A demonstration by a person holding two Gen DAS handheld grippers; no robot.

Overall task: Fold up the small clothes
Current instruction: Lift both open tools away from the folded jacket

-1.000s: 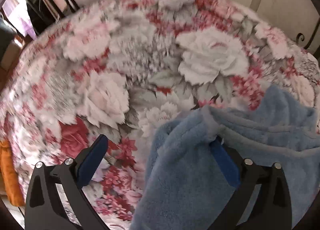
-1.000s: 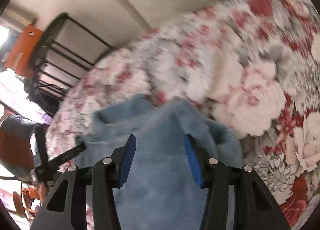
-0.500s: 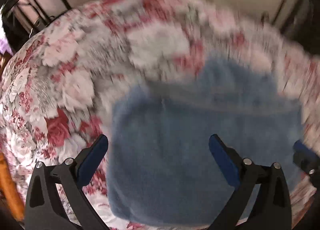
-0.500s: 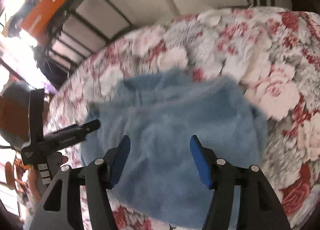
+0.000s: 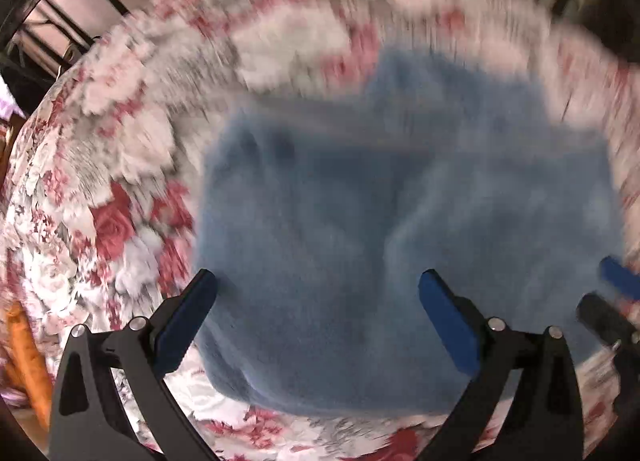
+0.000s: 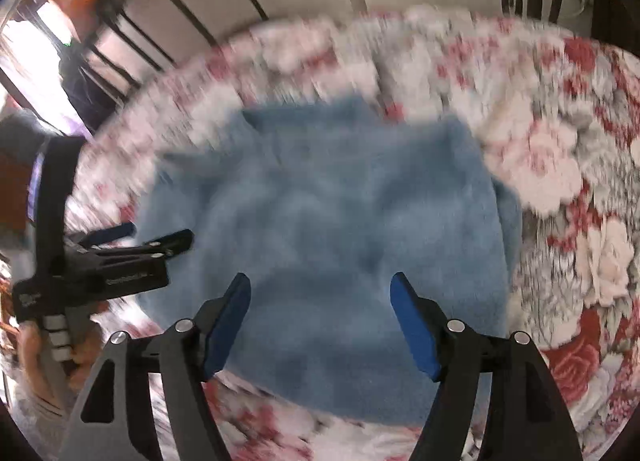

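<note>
Left gripper [image 5: 316,297]: jaws are held wide apart, nothing is clamped; blue pads [image 5: 184,317] are seen above the blue fleece garment [image 5: 400,221], contact cannot be told through the blur.

Right gripper [image 6: 320,301]: jaws have just been opening and are seen well apart; nothing is gripped, only fleece is seen below and between the pads [image 6: 416,329].

The garment is laid folded on the floral bedspread [image 6: 560,181], roughly centred under both grippers.

White lettering is seen on the left gripper's body in the right wrist view; it is too blurred to be read.
</note>
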